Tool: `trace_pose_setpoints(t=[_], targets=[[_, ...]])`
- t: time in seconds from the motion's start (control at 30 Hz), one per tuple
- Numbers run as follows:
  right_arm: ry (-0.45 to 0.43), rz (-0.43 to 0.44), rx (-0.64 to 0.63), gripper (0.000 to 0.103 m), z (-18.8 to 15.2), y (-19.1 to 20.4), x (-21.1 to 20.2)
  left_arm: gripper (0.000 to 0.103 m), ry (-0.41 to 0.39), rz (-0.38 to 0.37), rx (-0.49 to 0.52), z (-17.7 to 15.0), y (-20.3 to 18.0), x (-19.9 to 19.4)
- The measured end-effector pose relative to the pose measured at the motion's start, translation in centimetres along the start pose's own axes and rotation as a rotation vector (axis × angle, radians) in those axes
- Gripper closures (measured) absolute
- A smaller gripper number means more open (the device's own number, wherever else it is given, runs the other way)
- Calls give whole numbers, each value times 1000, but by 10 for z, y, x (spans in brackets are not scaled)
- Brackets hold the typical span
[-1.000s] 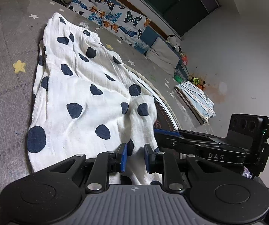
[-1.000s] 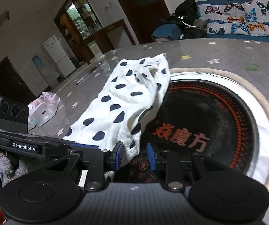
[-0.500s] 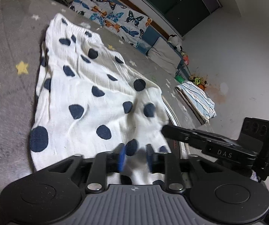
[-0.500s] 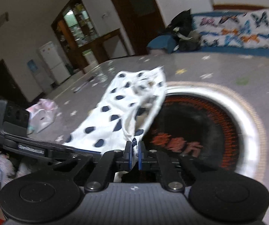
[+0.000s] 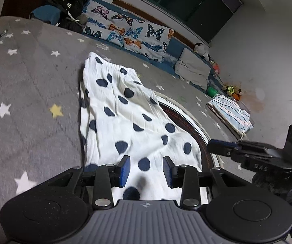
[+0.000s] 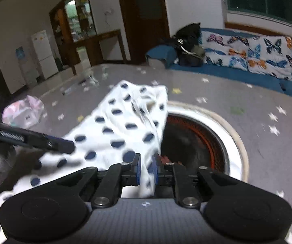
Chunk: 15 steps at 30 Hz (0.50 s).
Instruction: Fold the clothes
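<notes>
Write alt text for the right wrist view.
The right tongs pinch the near edge of white, navy-dotted shorts spread over a grey star-print mat. The left tongs' tip reaches in from the left; a butterfly-print sofa stands behind.

**A family living room at night**

A grey star-patterned carpet (image 5: 34, 77) covers the floor of a home. Butterfly-print cushions (image 6: 247, 55) line a low blue sofa (image 6: 227, 75) under a dark window (image 5: 186, 10). Soft toys (image 5: 233, 90) sit by the wall, and a white fridge (image 6: 44, 55) stands beyond a wooden glass-fronted cabinet (image 6: 78, 26).
</notes>
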State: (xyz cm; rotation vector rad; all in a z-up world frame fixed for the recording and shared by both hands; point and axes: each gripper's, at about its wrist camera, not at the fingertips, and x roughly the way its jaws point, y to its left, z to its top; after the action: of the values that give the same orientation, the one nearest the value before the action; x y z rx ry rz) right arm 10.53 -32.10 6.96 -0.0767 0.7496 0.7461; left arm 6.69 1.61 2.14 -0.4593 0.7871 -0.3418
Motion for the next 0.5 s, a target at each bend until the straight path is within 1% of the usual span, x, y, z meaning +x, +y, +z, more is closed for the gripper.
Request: trace_pose_setpoints(t=[0.1,0.2,0.27,0.33,0.43,0.5], targets=[[-25,12,-27,91,11,6,2,66,-1,26,-9,4,4,8],[31,27,-37,91,14,6,28,66,-8,39,-34,6,12,12],[77,18,-46,91,12,4,42,66,-17,37,-33,6,14,9],[100,2,-51,91,13,2,49,65,-27,32,-28,6,14,5],[83,19,-27,91,27,-4,49,65,-33,17,-13,3,12,-1],[65,28,-14,89,42,-9,53,65,-29,5,-1,2,9,-1]])
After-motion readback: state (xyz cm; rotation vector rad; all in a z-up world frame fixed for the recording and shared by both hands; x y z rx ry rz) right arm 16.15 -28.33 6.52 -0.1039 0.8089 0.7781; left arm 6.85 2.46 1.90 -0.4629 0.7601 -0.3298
